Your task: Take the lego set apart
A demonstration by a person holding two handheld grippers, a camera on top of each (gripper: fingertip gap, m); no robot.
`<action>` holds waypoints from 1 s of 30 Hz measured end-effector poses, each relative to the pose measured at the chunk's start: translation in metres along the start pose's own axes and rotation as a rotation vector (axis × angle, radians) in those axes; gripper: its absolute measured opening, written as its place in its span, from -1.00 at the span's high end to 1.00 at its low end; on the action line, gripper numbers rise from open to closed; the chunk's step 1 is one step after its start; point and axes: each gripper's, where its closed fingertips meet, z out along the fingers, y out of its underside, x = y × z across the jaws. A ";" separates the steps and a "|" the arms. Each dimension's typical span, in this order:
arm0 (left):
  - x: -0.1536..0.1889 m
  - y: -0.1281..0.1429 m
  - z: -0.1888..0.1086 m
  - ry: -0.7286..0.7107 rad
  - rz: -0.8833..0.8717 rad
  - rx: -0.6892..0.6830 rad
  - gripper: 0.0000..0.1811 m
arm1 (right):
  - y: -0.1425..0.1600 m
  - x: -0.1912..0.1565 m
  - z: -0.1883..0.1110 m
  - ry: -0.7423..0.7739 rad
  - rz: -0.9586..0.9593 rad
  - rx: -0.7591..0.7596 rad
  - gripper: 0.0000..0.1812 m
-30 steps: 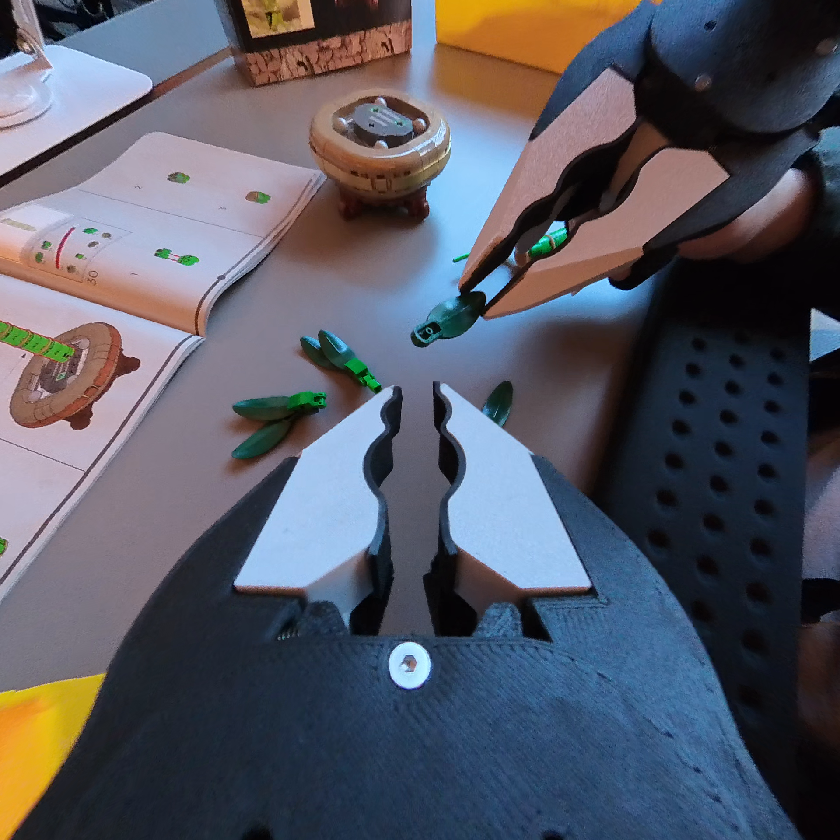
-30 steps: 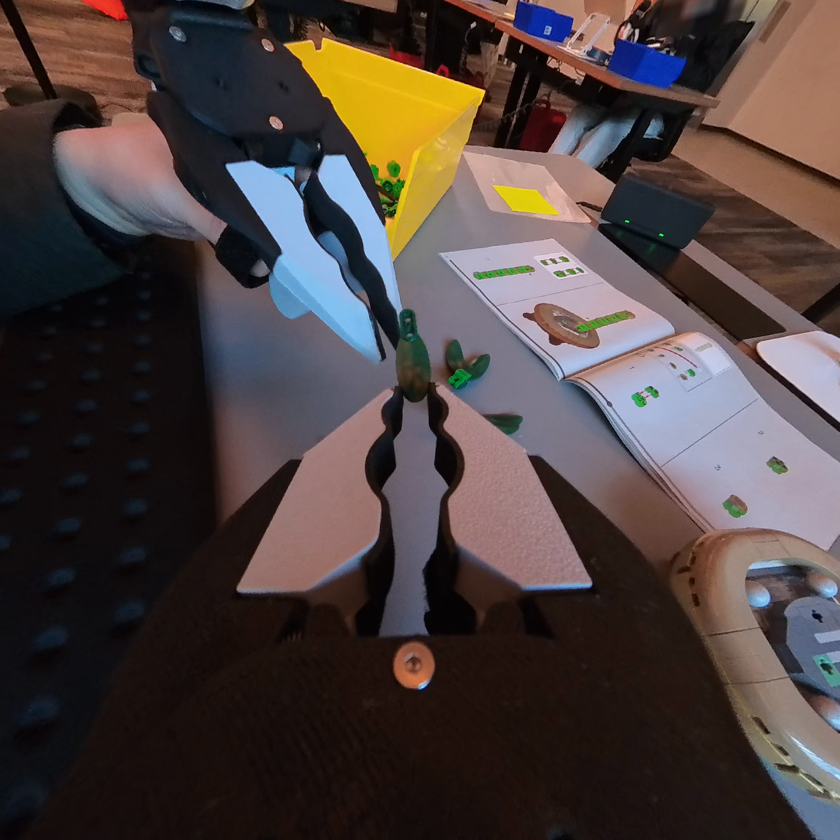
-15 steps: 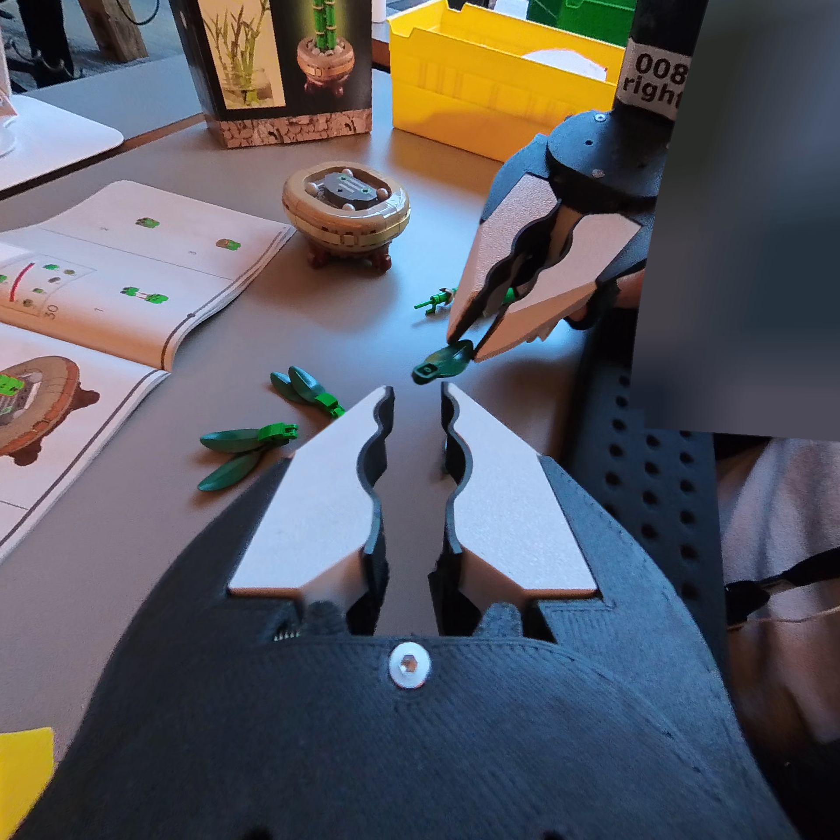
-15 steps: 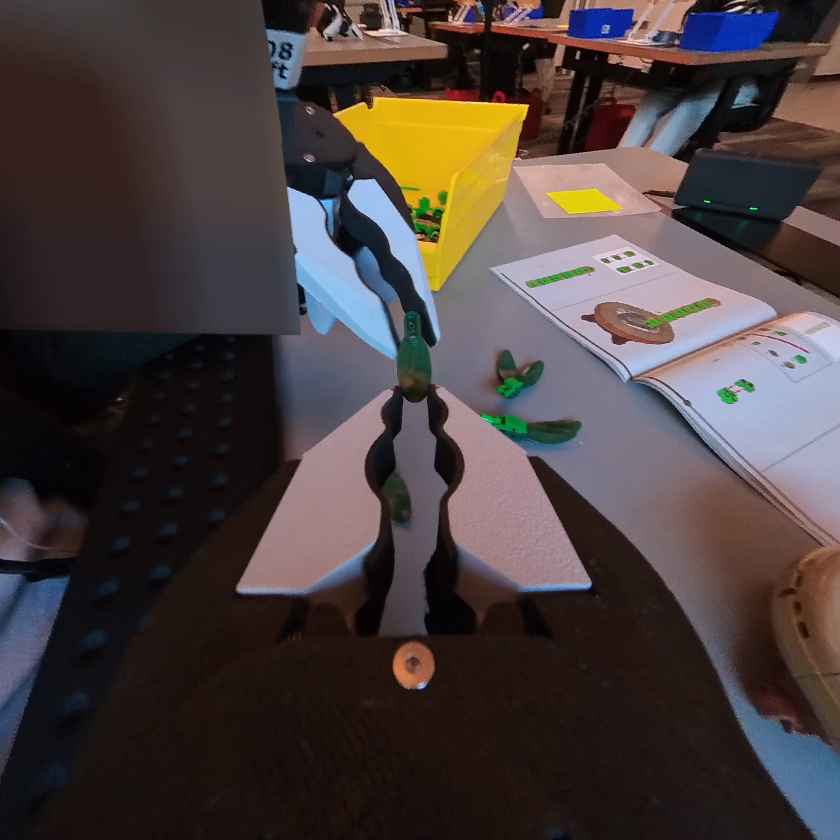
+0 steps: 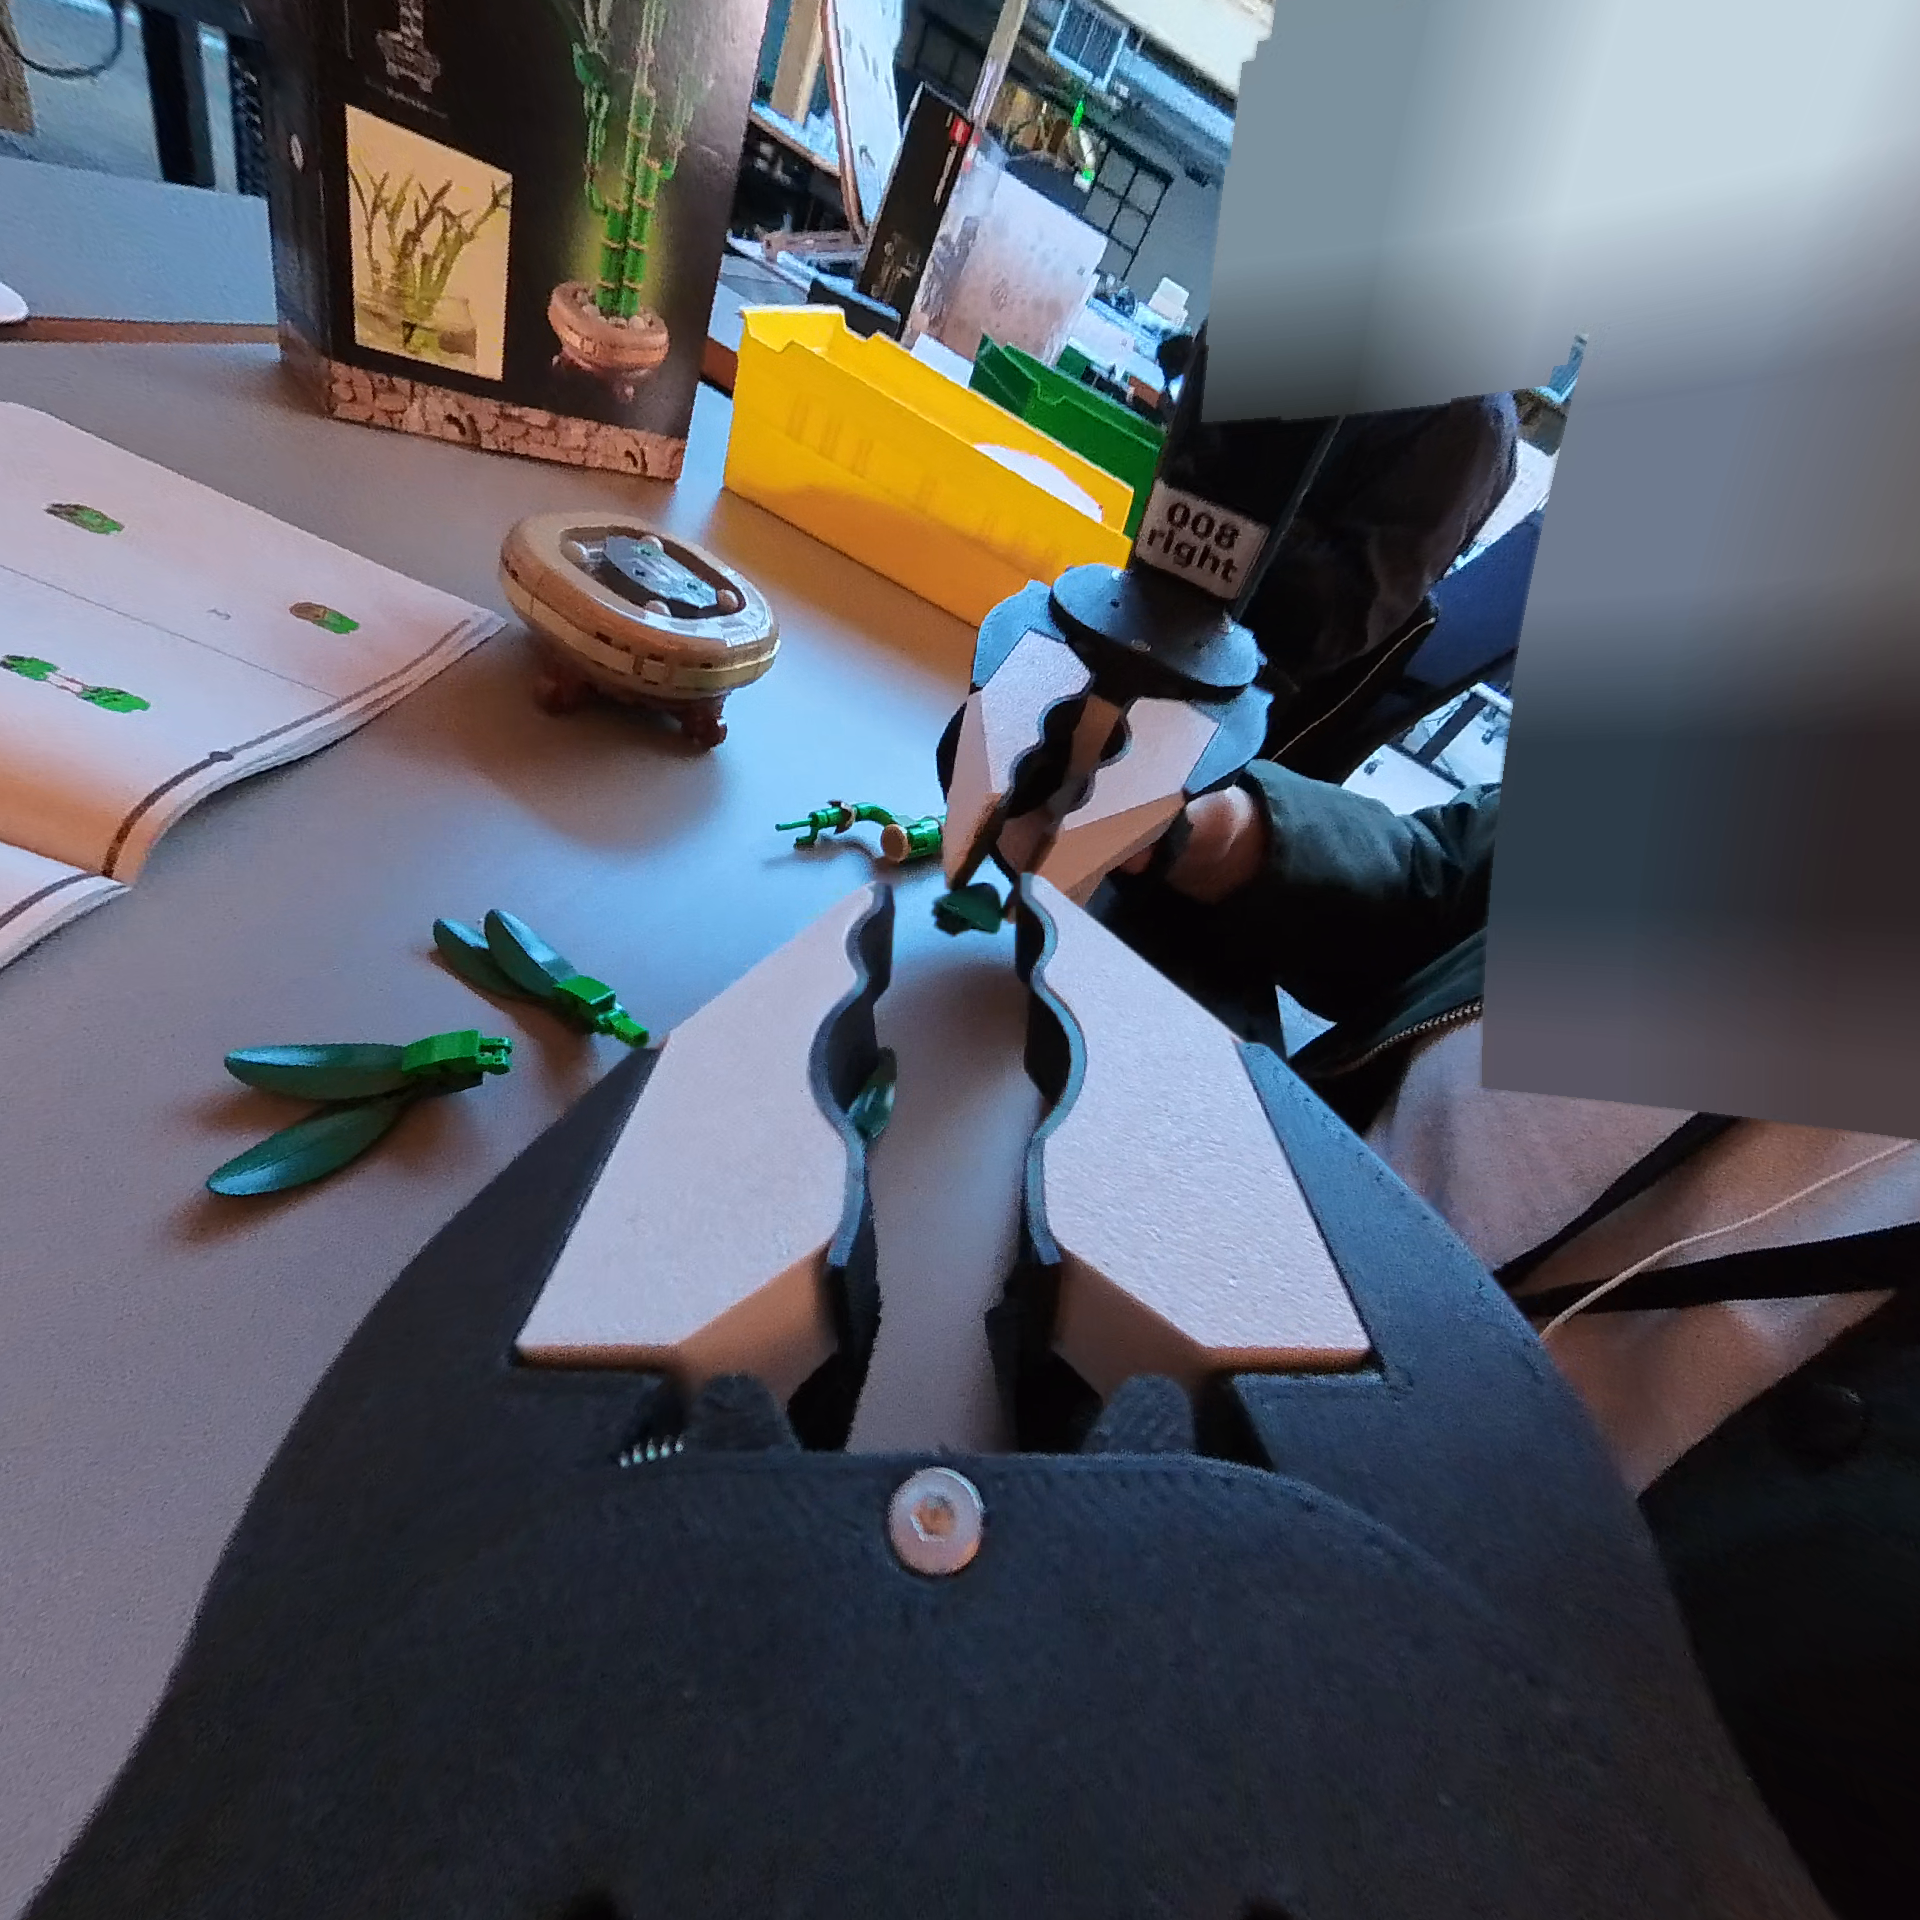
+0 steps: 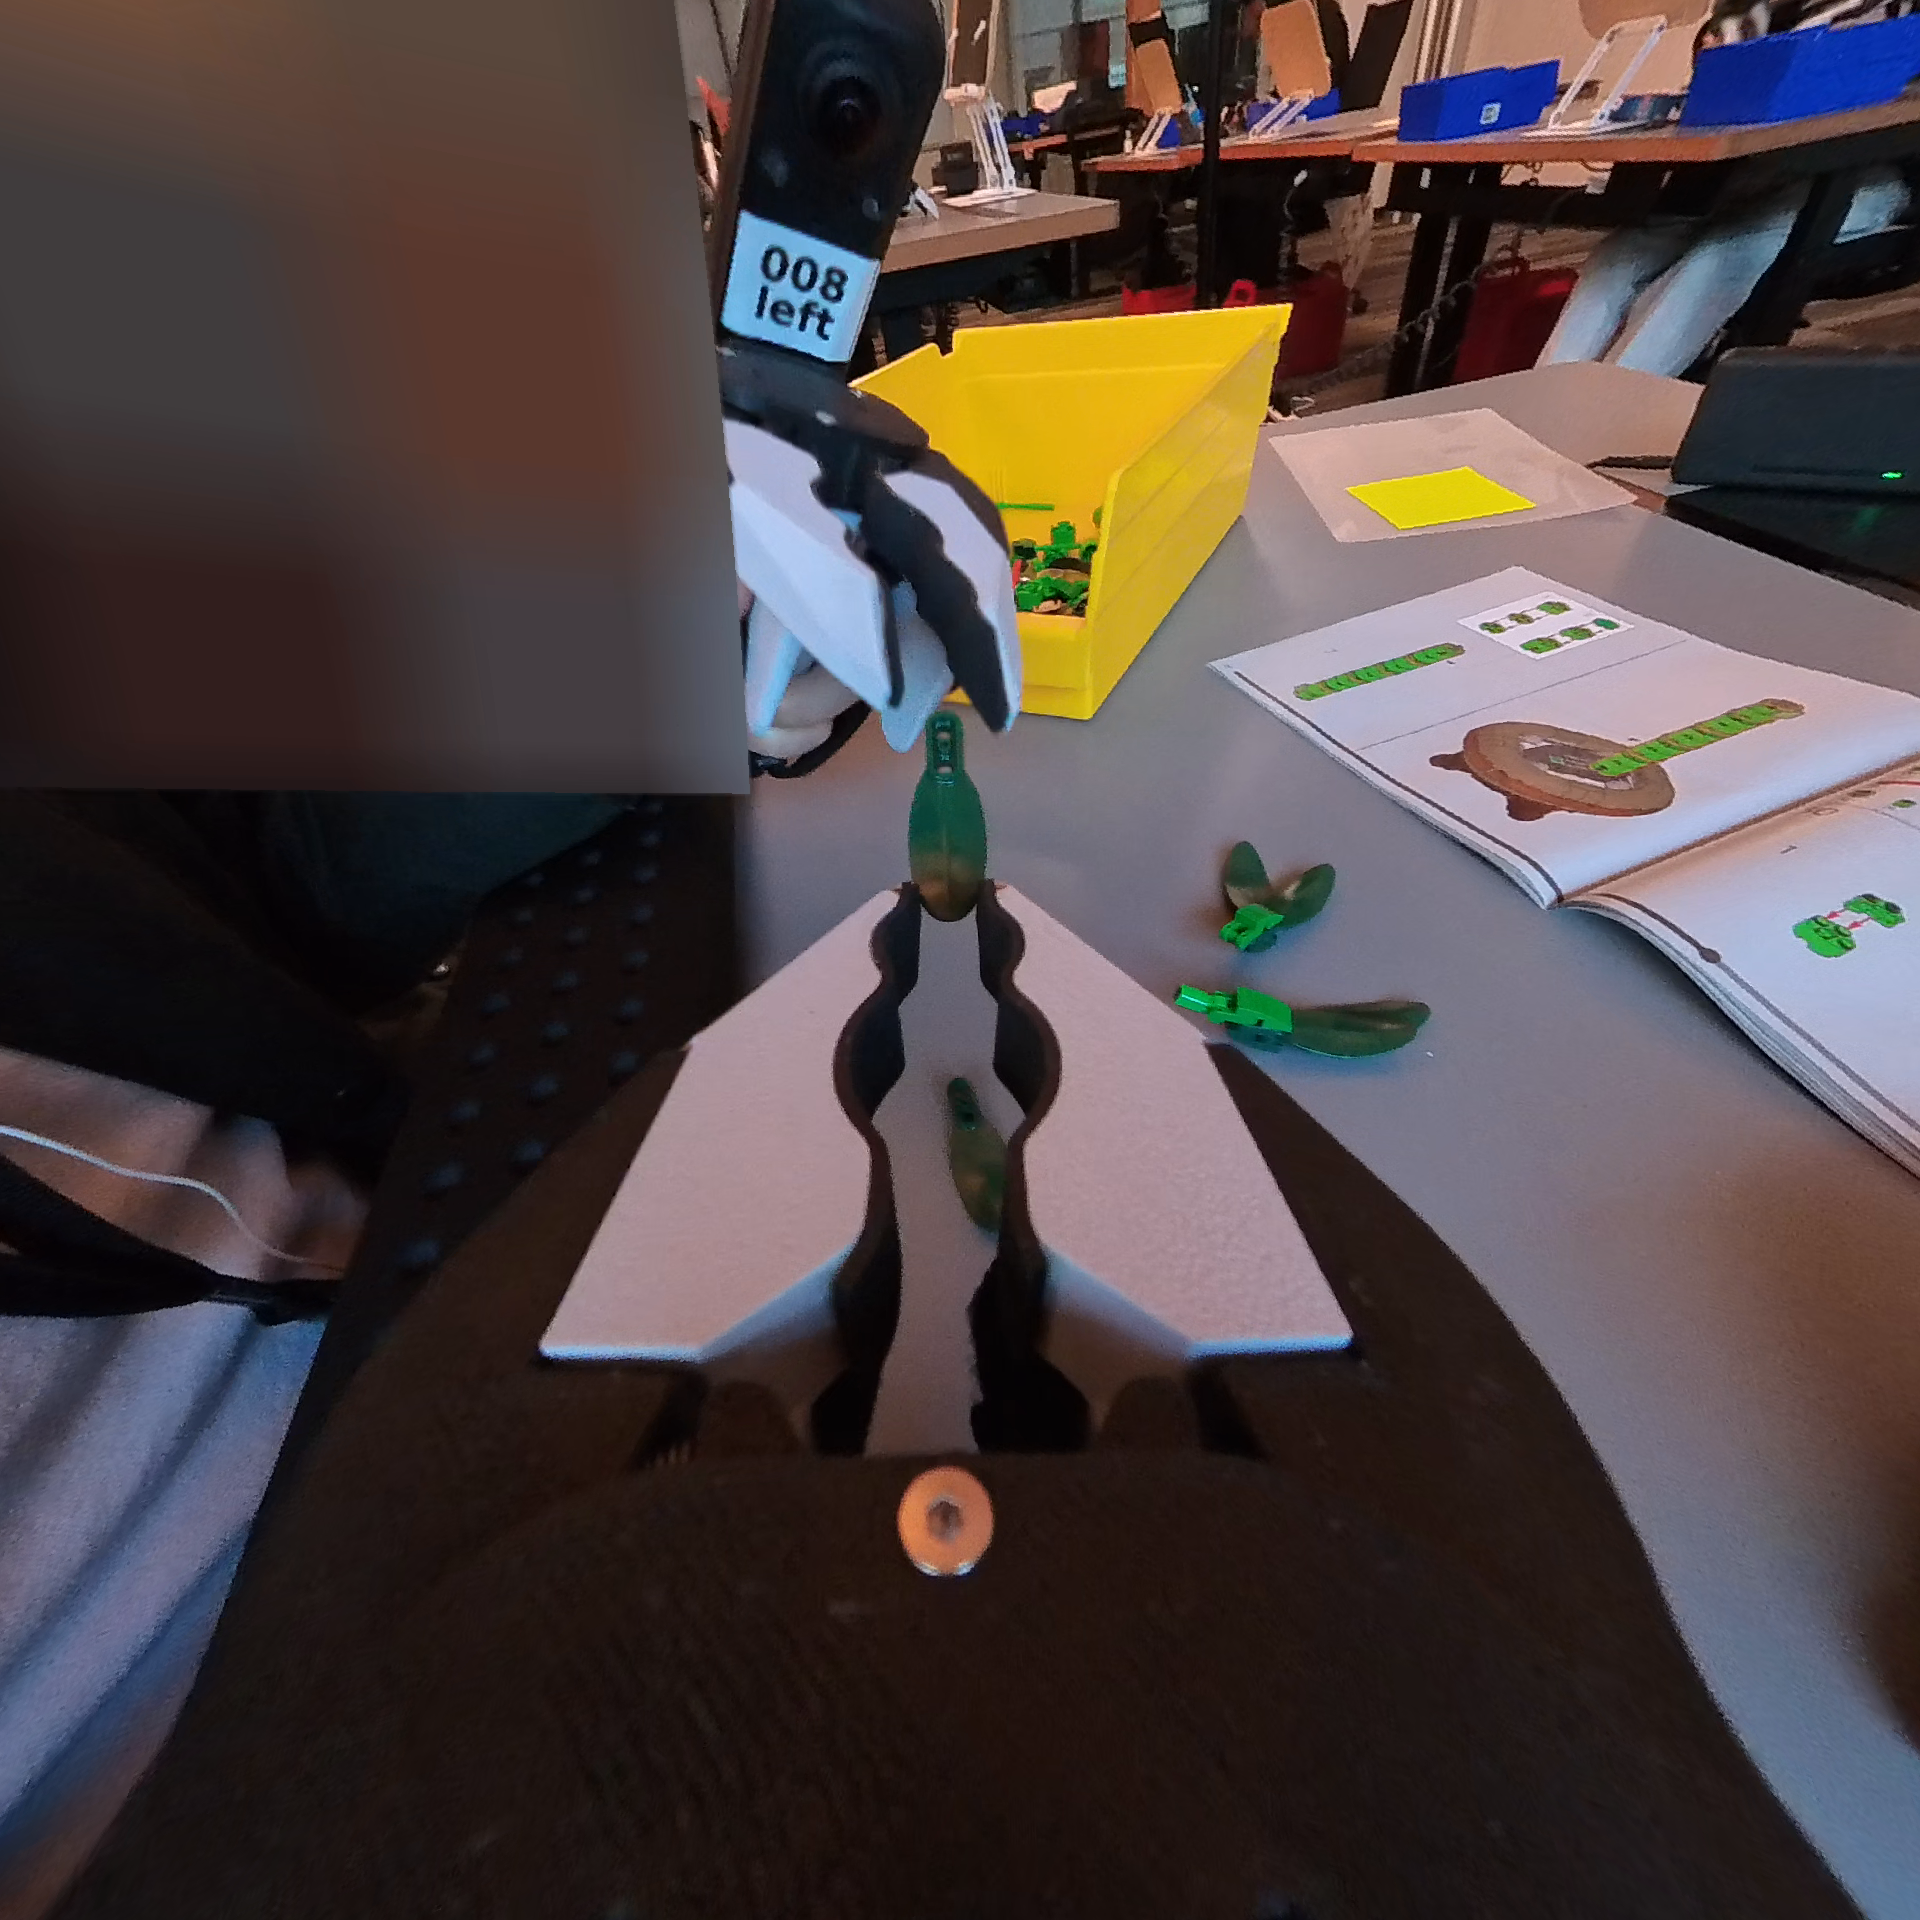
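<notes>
On the grey table [image 6: 1558, 1195], only the left view shows the pot [image 5: 639, 613]; right gripper [image 6: 945, 902] pinches a leaf [image 6: 945, 842], left gripper [image 5: 956, 904] narrowly parted.

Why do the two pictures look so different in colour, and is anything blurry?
Left wrist view: warm pinkish light, soft shadows under the leaf pieces, straight edges bowed by the wide lens. Right wrist view: cooler grey table, the held leaf fairly sharp, the background desks soft. Big smeared patches are added masks.
</notes>
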 end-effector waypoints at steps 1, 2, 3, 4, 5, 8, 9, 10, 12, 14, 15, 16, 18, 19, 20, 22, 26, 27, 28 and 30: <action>0.000 0.002 0.001 -0.004 0.007 -0.015 0.78 | -0.001 -0.001 0.000 -0.007 0.001 0.005 0.90; 0.000 0.004 0.002 -0.007 0.016 -0.027 0.84 | -0.002 -0.002 0.000 -0.009 -0.001 0.009 0.90; 0.001 0.006 0.003 -0.006 0.031 -0.037 0.93 | -0.002 -0.002 0.000 -0.008 -0.004 0.009 0.90; 0.002 0.006 0.003 -0.011 0.043 -0.040 0.93 | -0.001 -0.002 0.000 -0.007 -0.005 0.005 0.90; 0.002 0.006 0.003 -0.014 0.051 -0.039 0.93 | -0.001 -0.002 0.000 -0.011 -0.002 0.003 0.90; 0.001 0.007 0.003 -0.009 0.031 -0.047 0.93 | 0.001 -0.002 0.002 -0.010 -0.010 -0.003 0.89; 0.000 0.008 0.003 -0.007 0.007 -0.051 0.93 | -0.002 -0.003 0.002 -0.007 -0.033 0.011 0.83; -0.002 0.009 0.002 -0.005 -0.026 -0.054 0.93 | -0.004 -0.005 0.002 -0.001 -0.062 0.027 0.74; -0.008 0.010 0.002 -0.007 -0.094 -0.051 0.93 | -0.004 -0.004 0.003 0.033 -0.133 0.020 0.66; -0.009 0.009 0.001 0.014 -0.145 -0.036 0.93 | 0.001 -0.006 0.007 0.045 -0.193 -0.015 0.65; -0.008 0.007 0.000 0.033 -0.165 -0.024 0.93 | 0.004 -0.006 0.009 0.060 -0.225 -0.038 0.65; -0.007 0.006 0.000 0.047 -0.183 -0.015 0.94 | 0.007 -0.005 0.010 0.075 -0.263 -0.062 0.65; -0.007 0.007 0.000 0.059 -0.206 -0.019 0.94 | 0.011 -0.006 0.012 0.109 -0.352 -0.095 0.69; -0.006 0.009 0.001 0.064 -0.211 -0.027 0.94 | 0.011 -0.006 0.013 0.125 -0.396 -0.100 0.70; -0.005 0.010 0.002 0.070 -0.212 -0.034 0.94 | 0.010 -0.007 0.014 0.141 -0.432 -0.106 0.73; -0.004 0.012 0.004 0.070 -0.206 -0.049 0.94 | 0.011 -0.005 0.014 0.172 -0.477 -0.117 0.76; -0.005 0.016 0.005 0.063 -0.205 -0.072 0.93 | 0.008 -0.003 0.013 0.184 -0.469 -0.105 0.80; -0.005 0.016 0.006 0.064 -0.206 -0.073 0.94 | 0.006 -0.002 0.012 0.189 -0.462 -0.095 0.82; -0.005 0.016 0.006 0.064 -0.206 -0.072 0.94 | 0.005 -0.001 0.011 0.187 -0.449 -0.087 0.84; -0.005 0.016 0.005 0.065 -0.209 -0.068 0.94 | 0.004 -0.001 0.009 0.179 -0.425 -0.077 0.90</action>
